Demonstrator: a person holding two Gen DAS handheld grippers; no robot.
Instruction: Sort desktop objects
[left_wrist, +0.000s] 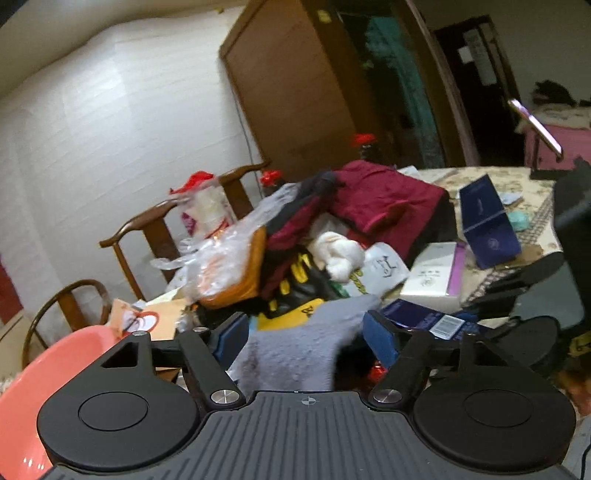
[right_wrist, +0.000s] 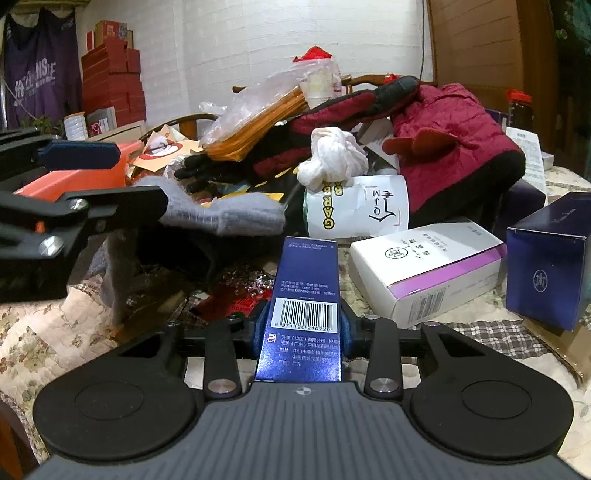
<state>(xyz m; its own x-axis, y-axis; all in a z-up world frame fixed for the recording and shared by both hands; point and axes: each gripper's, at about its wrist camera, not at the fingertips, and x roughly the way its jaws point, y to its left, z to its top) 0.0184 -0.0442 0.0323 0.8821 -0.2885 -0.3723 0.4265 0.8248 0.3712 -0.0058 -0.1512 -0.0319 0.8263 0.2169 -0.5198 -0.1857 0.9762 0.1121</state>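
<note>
My right gripper is shut on a narrow blue box with a barcode, held just above the quilted table. The same box shows in the left wrist view. My left gripper stands wide open, with a grey woolly cloth lying loose between its blue pads; in the right wrist view its upper finger is well apart from the lower one, and the cloth droops beside it.
A white and purple box and a dark blue box lie at the right. A heap with a red jacket, white rag and plastic bags fills the middle. A pink basin stands at the left. Wooden chairs stand behind.
</note>
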